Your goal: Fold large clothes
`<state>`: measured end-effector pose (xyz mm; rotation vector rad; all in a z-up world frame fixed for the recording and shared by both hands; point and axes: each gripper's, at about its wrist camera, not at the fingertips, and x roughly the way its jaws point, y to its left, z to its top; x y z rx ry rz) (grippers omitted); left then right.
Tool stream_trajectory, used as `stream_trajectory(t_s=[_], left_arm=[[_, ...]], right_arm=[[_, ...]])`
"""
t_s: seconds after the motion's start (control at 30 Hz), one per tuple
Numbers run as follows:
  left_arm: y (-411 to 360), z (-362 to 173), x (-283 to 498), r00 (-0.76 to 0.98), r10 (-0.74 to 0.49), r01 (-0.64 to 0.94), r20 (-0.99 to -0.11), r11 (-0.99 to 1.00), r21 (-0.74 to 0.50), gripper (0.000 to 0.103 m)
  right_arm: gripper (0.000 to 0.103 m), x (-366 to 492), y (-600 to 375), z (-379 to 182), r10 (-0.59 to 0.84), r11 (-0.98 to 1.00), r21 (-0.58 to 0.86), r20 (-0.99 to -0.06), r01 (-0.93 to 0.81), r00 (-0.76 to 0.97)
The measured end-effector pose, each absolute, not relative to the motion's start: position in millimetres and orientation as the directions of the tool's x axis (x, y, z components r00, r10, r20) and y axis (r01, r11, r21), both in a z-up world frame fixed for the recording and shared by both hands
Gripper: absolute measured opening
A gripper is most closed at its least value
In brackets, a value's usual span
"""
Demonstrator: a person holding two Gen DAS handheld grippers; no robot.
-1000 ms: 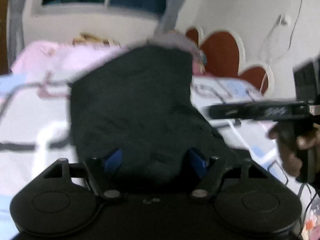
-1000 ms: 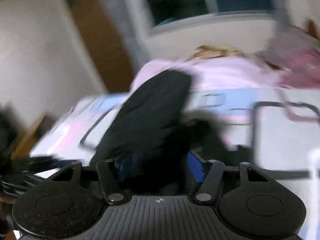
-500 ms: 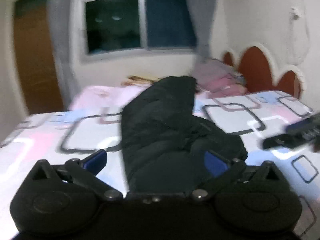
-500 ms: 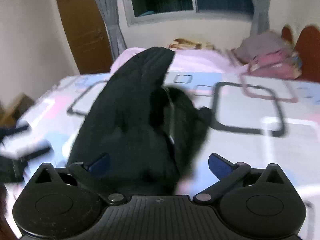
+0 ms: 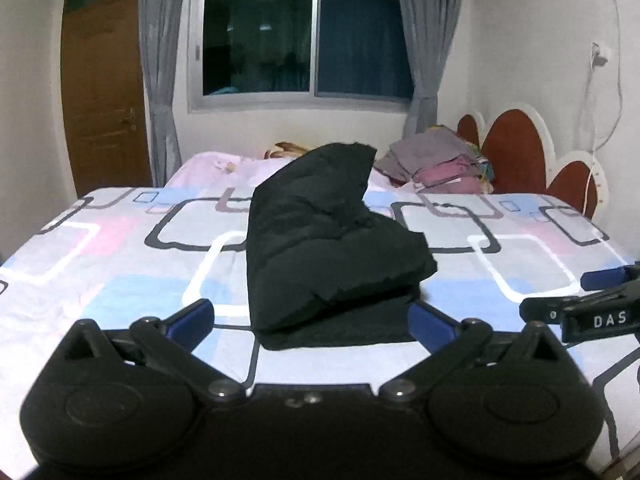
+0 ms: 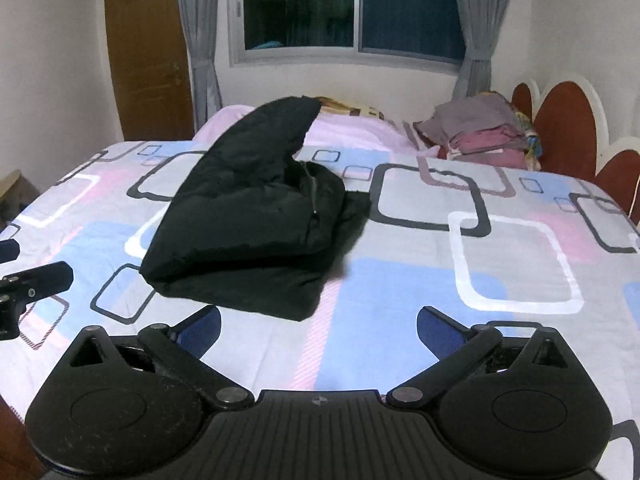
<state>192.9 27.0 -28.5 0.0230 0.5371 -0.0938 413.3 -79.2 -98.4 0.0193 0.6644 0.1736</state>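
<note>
A black puffy jacket (image 5: pixel 320 248) lies folded in a thick bundle on the patterned bedsheet (image 5: pixel 120 264), one end rising toward the far side. It also shows in the right wrist view (image 6: pixel 256 216), left of centre. My left gripper (image 5: pixel 310 320) is open and empty, just short of the jacket's near edge. My right gripper (image 6: pixel 318 328) is open and empty, held back from the jacket over the sheet. The right gripper's fingers (image 5: pixel 580 300) show at the right edge of the left wrist view; the left gripper's fingers (image 6: pixel 32 280) show at the left edge of the right wrist view.
A pile of folded grey and pink clothes (image 5: pixel 440 164) sits at the far right by the red headboard (image 5: pixel 516 152). A pink blanket (image 6: pixel 352 132) lies along the far side under the window (image 5: pixel 304 40). A wooden door (image 5: pixel 104 92) stands at the left.
Both grippers have opened and let go of the jacket, then pulled back toward the near side. The jacket now rests folded on the bed.
</note>
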Motion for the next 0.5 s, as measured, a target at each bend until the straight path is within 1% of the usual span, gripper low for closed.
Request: stream_trajectory(t_s=[0.03,0.17,0.5], left_arm=[[27.9,-26.8,189.8,0.859,-0.081,0.093,-0.505,0.996,-0.002,0.103],[28.9,-22.8,185.6,0.865,-0.088,0.098,-0.494,0.995,-0.006,0.103],[29.5,-22.5,183.7,0.867,-0.098,0.109,-0.489,0.994,-0.005,0.103]], right_arm=[[0.103,390.1,-89.1,-80.5,0.168,0.985,0.072,-0.608,-0.157,0.776],[0.103,370.8,-91.3,-59.7,0.167,0.985,0.064,-0.598,-0.162,0.784],[0.103,357.9,-94.5,-47.0,0.167,0.985,0.062,-0.590,-0.162,0.790]])
